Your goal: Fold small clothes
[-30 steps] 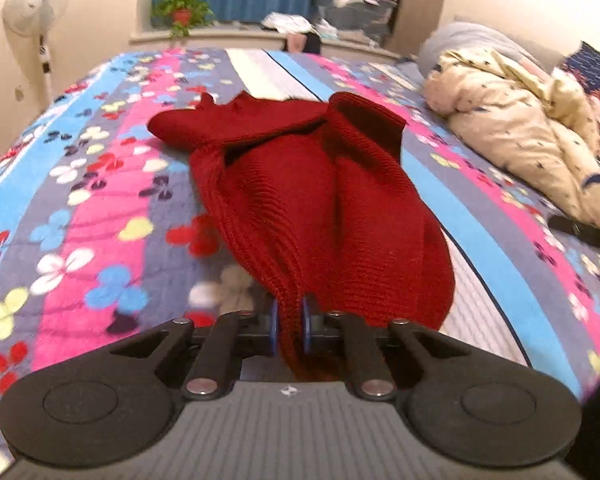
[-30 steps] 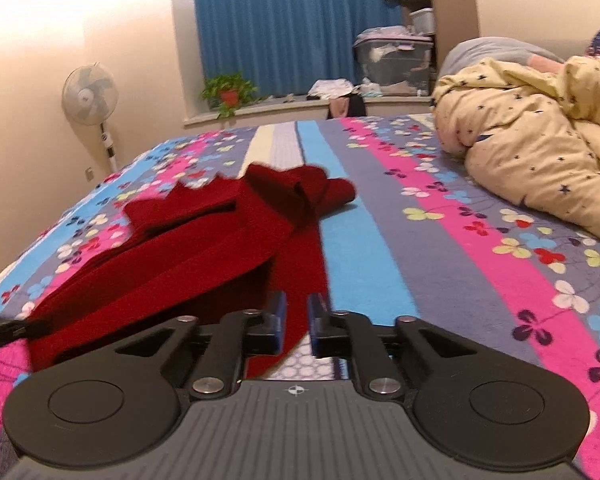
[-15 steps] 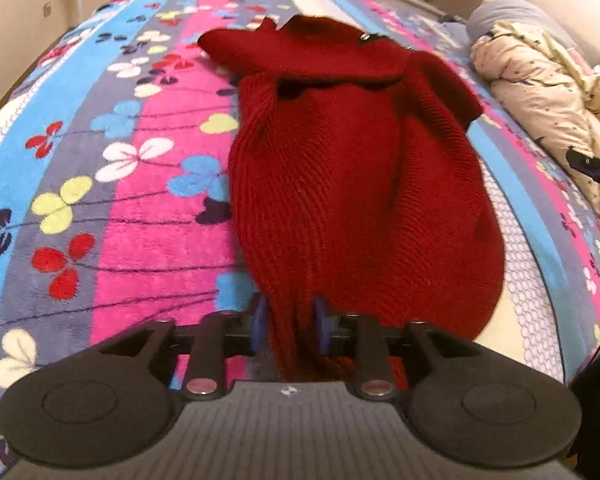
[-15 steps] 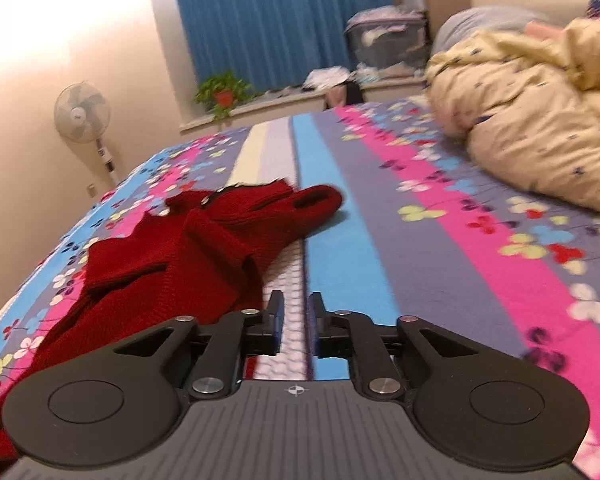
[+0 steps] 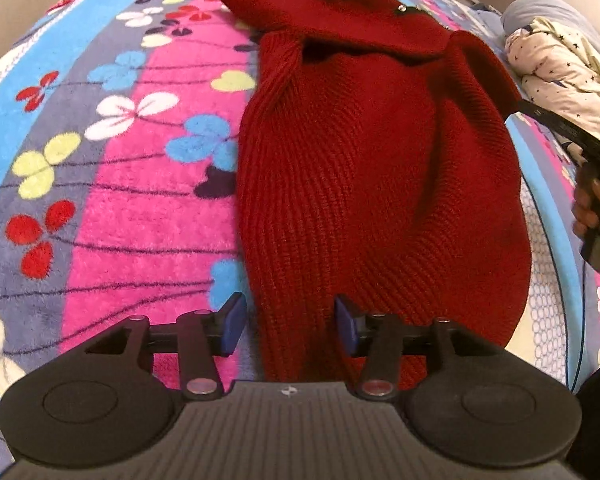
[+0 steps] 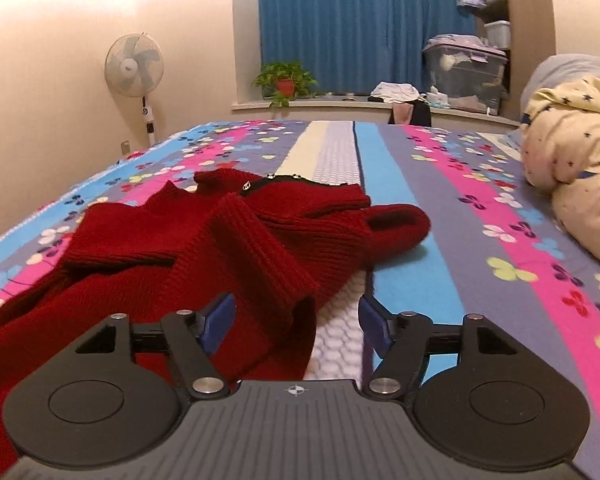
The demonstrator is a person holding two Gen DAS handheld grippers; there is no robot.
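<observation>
Where red sweater (image 5: 372, 184) lies, left hand-held gripper (image 5: 290, 320) tipped steeply downward.

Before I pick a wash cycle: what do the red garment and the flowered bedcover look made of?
Red garment: chunky ribbed knit, matte, likely wool or acrylic; the raised vertical ribs show it. Flowered bedcover: plush fleece-like fabric, soft fuzzy nap, probably synthetic; print edges look furry. Fibre content cannot be confirmed.

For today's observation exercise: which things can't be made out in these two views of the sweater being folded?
- Left wrist view: the red sweater's near hem, hidden behind the left gripper.
- Left wrist view: right gripper, cut off by the edge.
- Right wrist view: storage bin's contents, too small.
</observation>
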